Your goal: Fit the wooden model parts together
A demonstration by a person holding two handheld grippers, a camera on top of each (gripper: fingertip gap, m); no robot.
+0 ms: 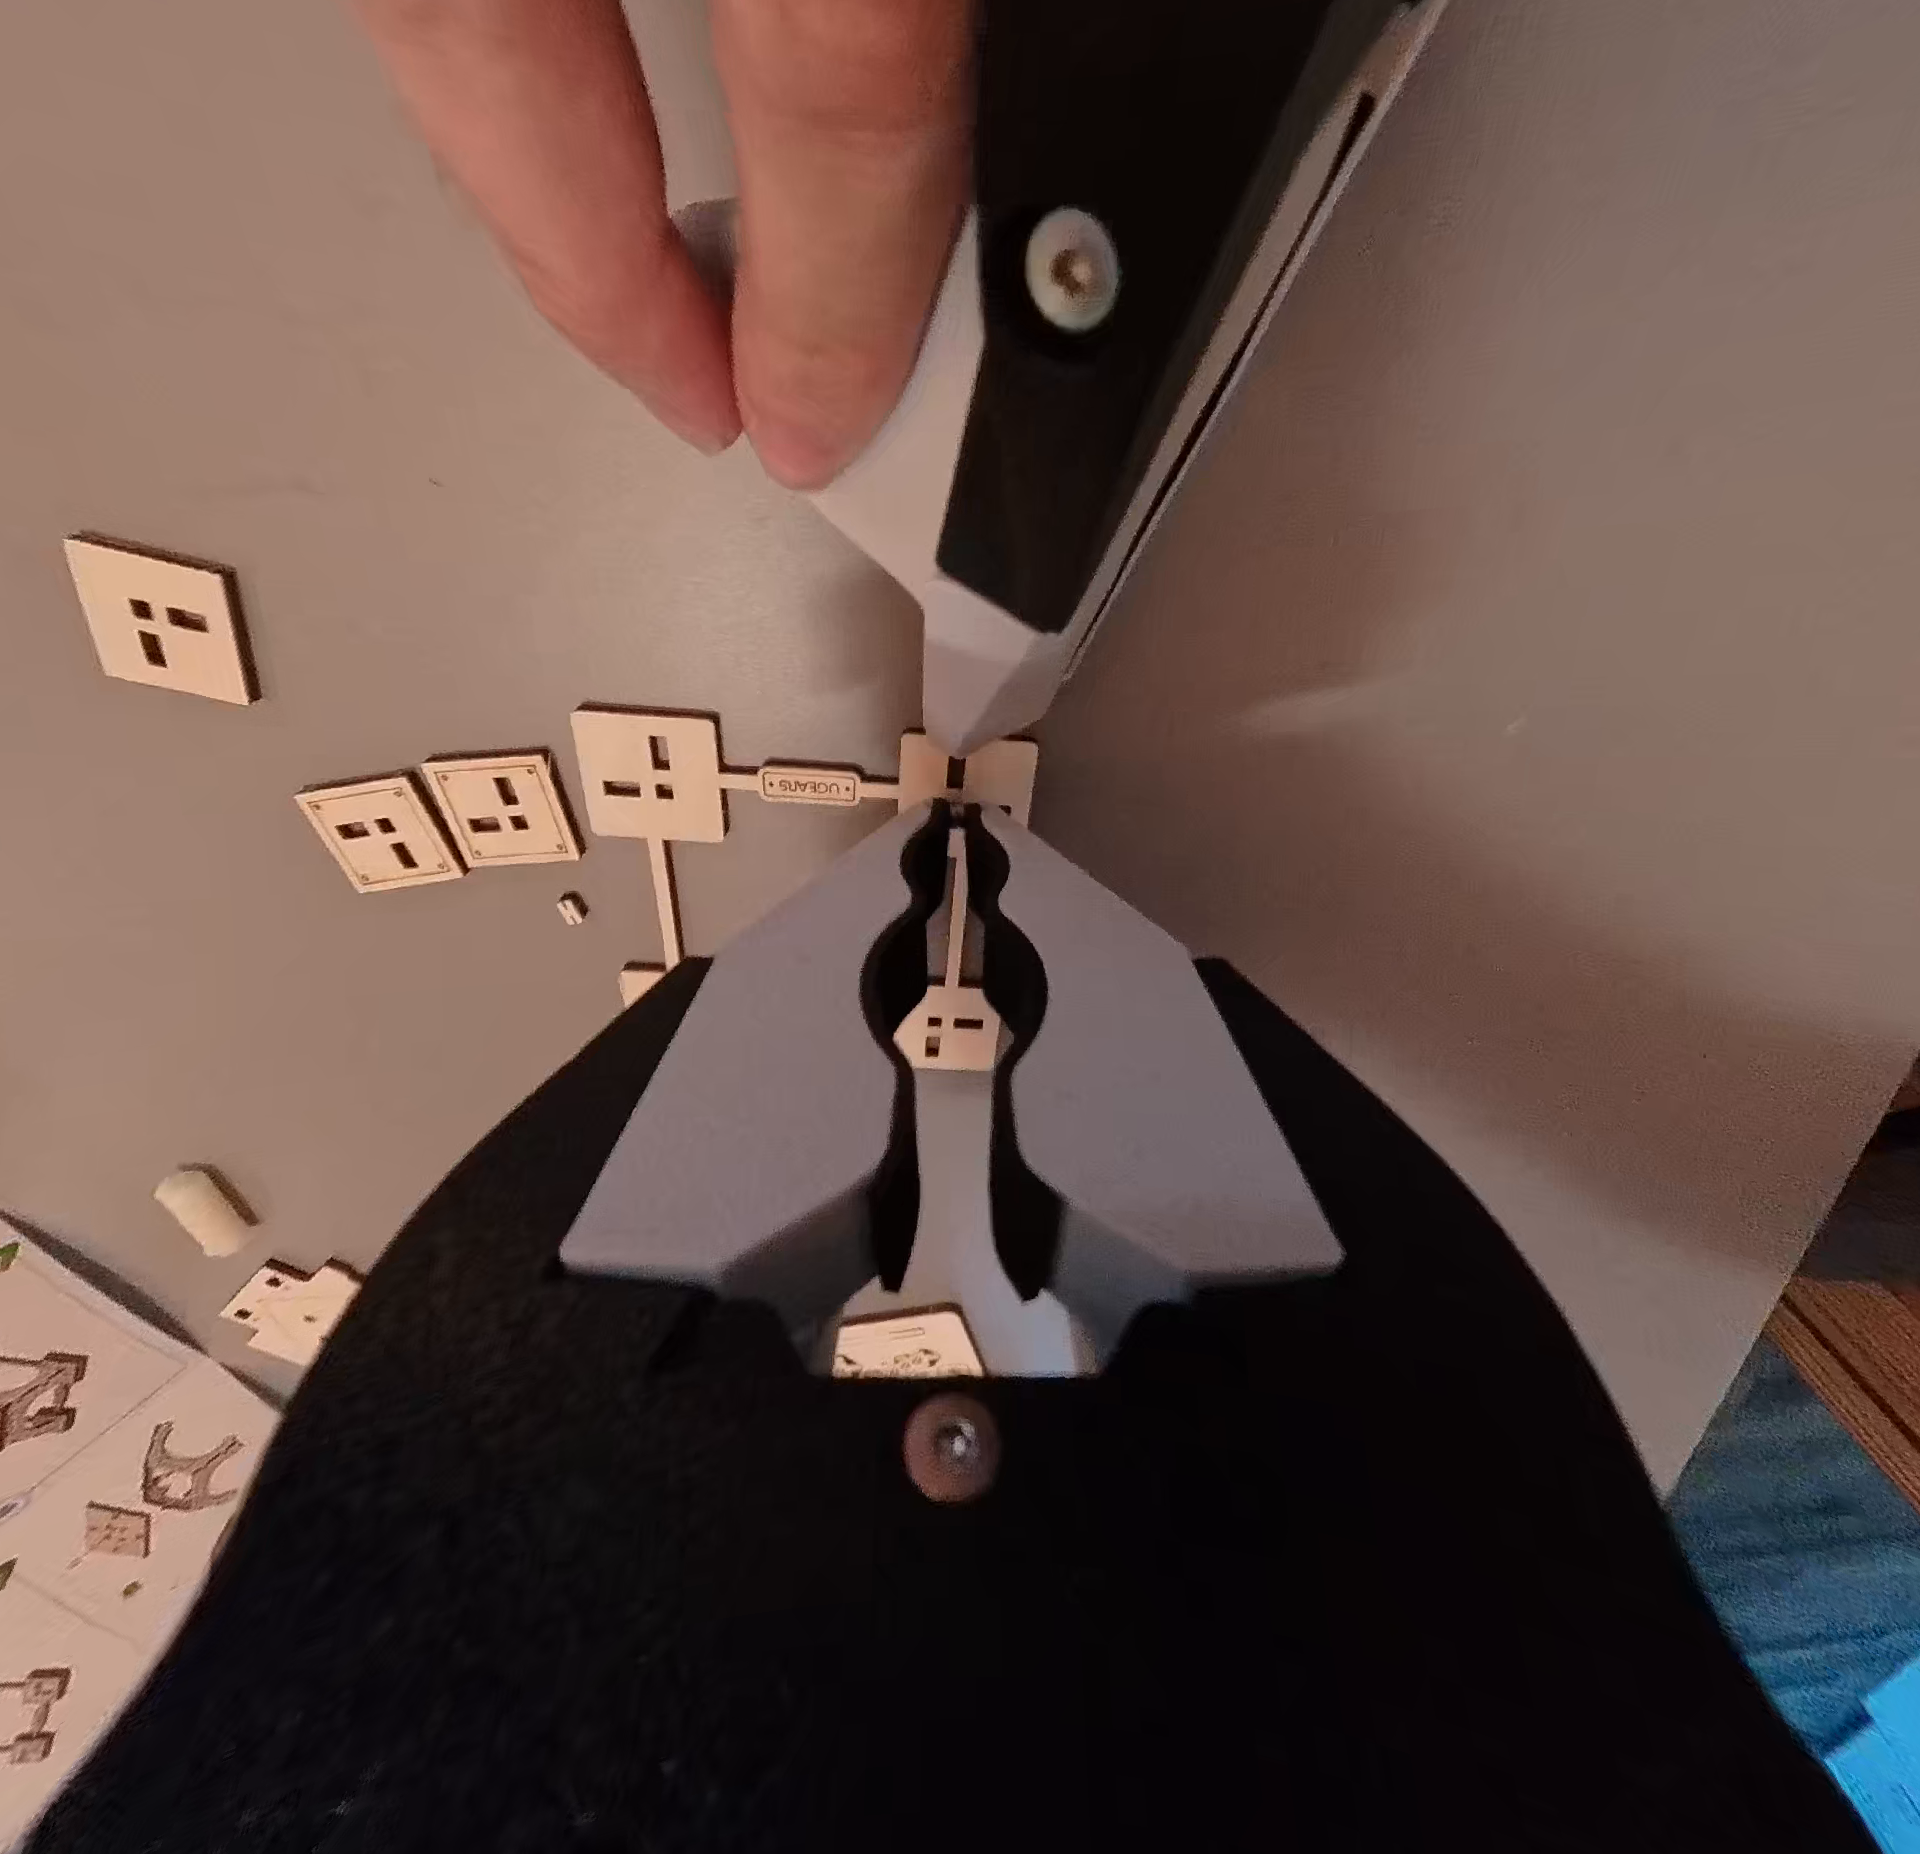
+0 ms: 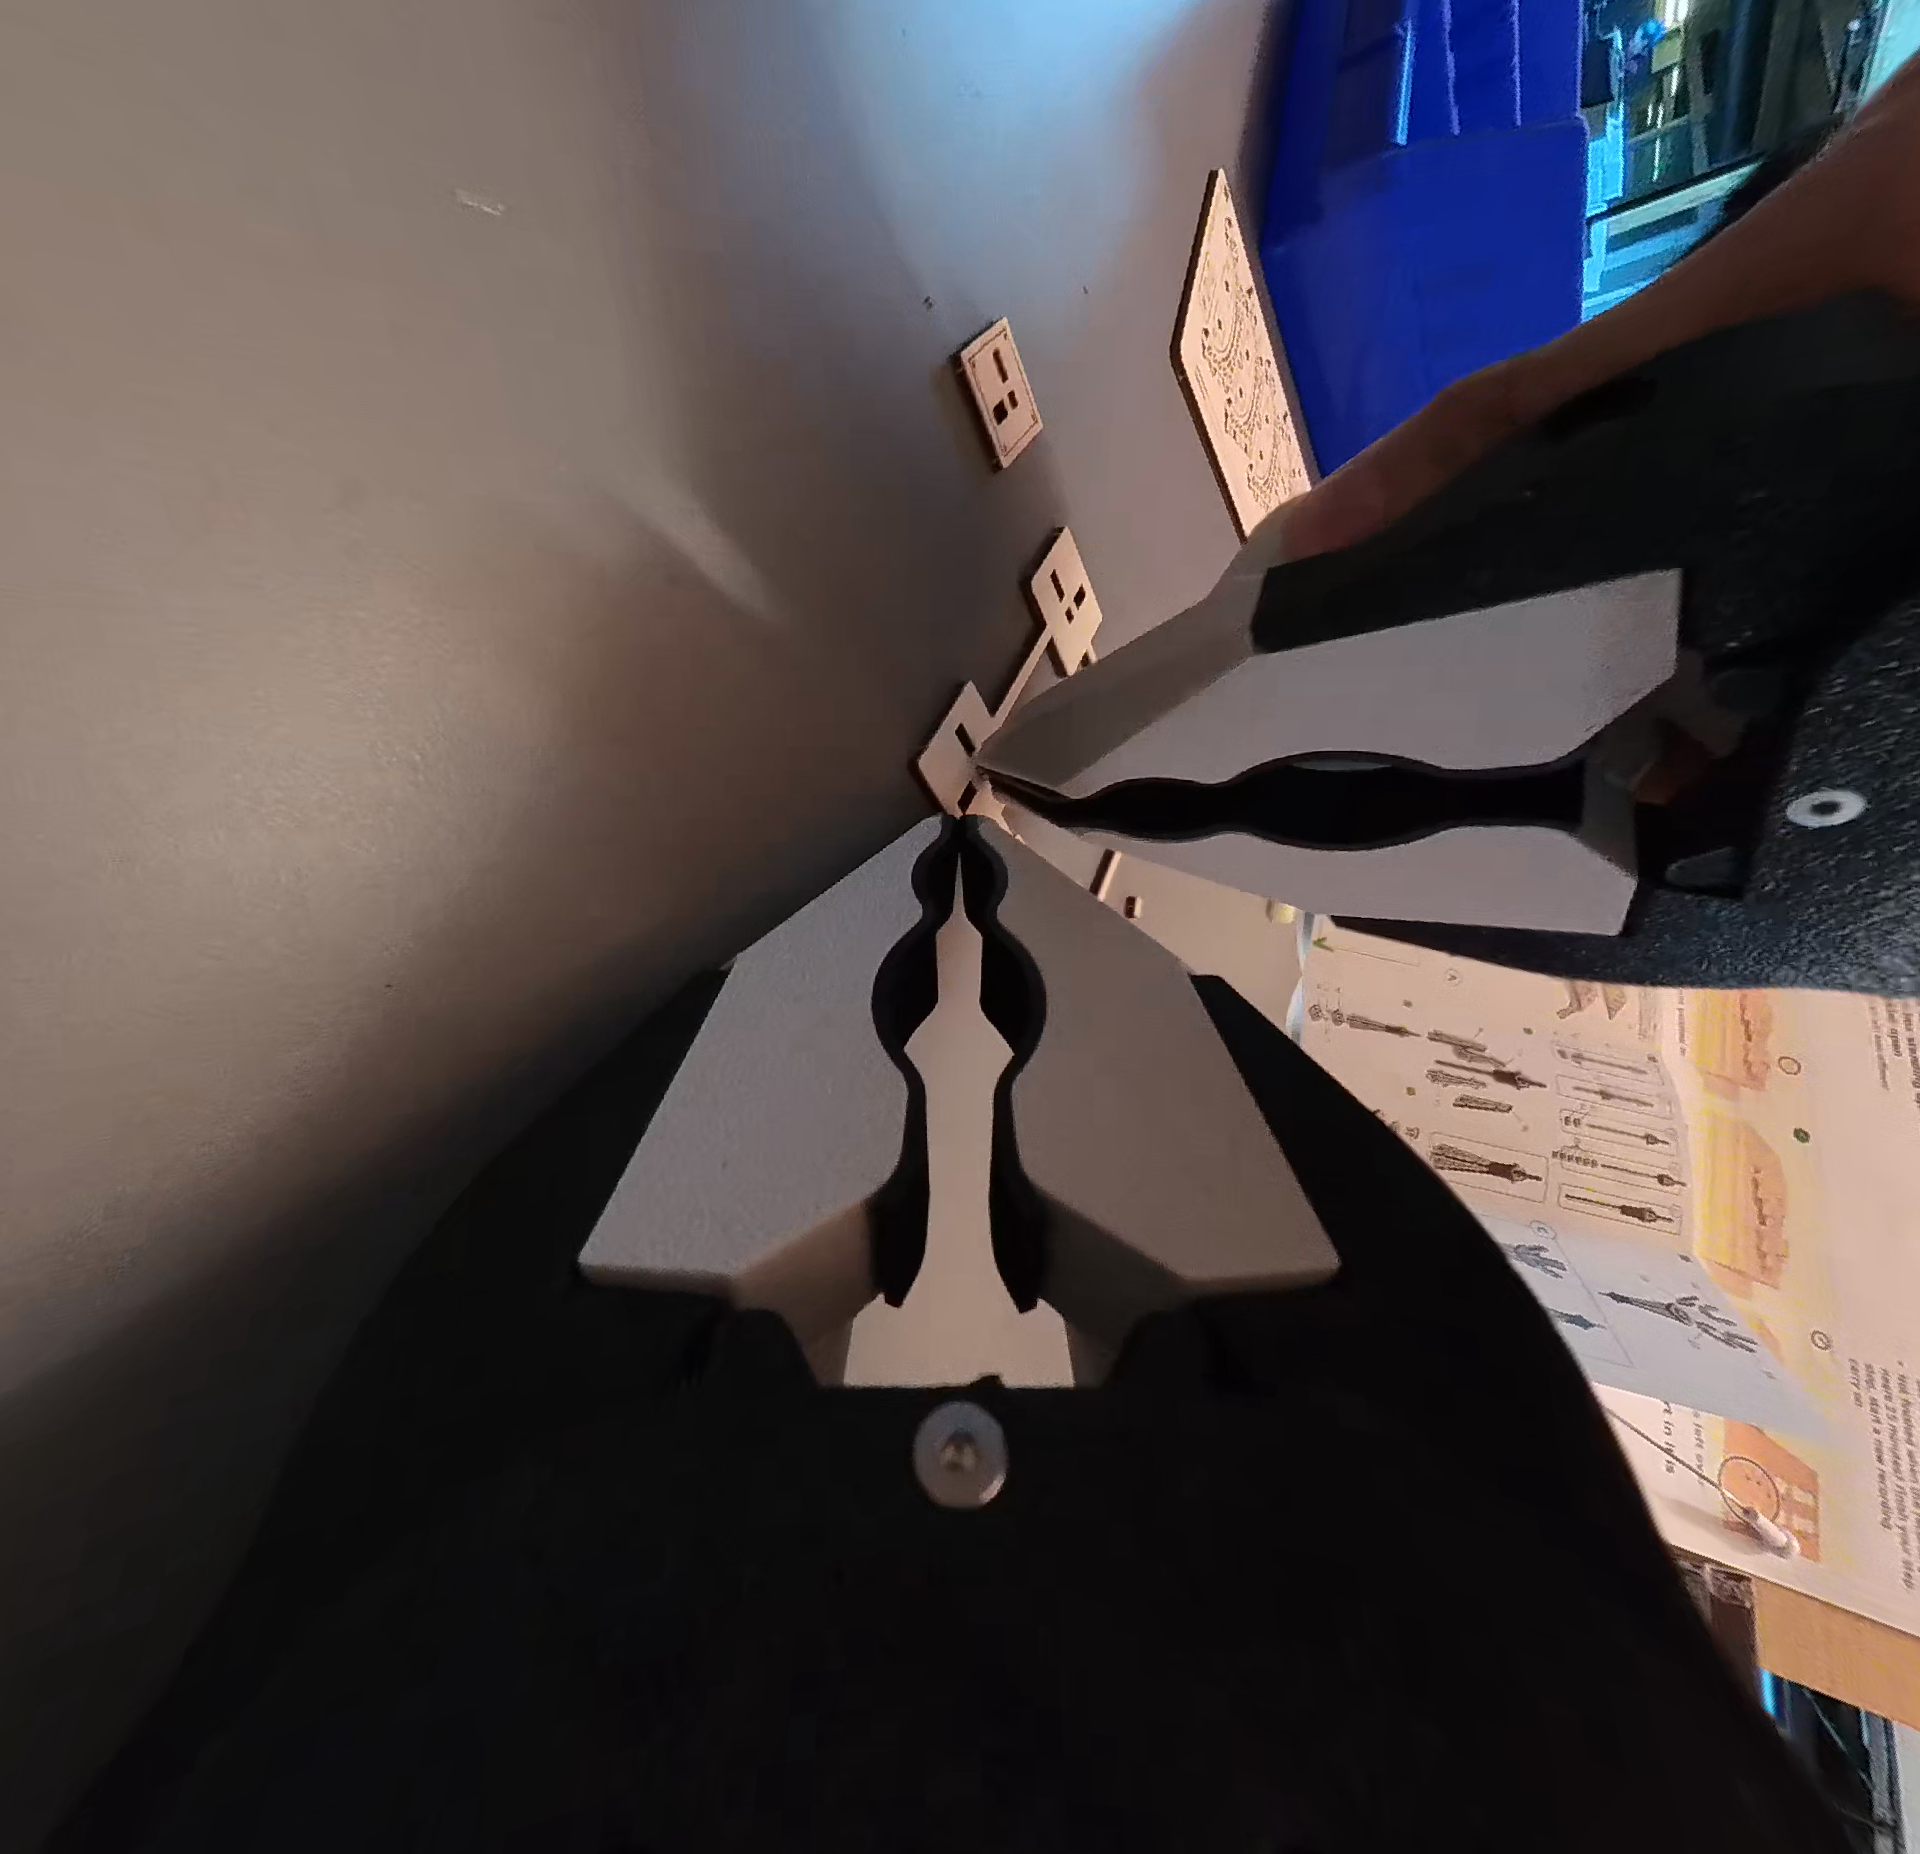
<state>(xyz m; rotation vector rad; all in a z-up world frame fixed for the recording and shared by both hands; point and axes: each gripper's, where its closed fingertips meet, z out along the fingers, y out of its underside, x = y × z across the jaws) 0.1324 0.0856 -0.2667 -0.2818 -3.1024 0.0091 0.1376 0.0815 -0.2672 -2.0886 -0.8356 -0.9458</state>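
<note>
A thin wooden frame of slotted squares joined by narrow bars lies flat on the grey table (image 1: 1455, 557). Its corner square (image 1: 1003, 770) sits where both grippers meet; it also shows in the right wrist view (image 2: 948, 750). My left gripper (image 1: 961, 815) is shut, its tips pinching the narrow bar (image 1: 954, 911) where it joins that corner. Another square of the frame (image 1: 956, 1035) shows through the gap between the fingers. My right gripper (image 2: 961, 822) is shut, its tips touching the corner square's edge. In the left wrist view it comes down from above (image 1: 971, 744), held by a hand (image 1: 665, 194).
Loose slotted squares (image 1: 161, 620) (image 1: 379, 833) (image 1: 504, 812), a tiny peg (image 1: 569, 908) and a white cylinder (image 1: 208, 1210) lie to the left. An instruction sheet (image 2: 1610, 1181), an engraved wooden sheet (image 2: 1242, 370) and a blue crate (image 2: 1423, 194) lie beyond. The table edge (image 1: 1756, 1233) is to the right. Both grippers' tips are close together, under 4 cm apart. The white cylinder (image 1: 208, 1210) is about equally far from each gripper, around 20 cm.
</note>
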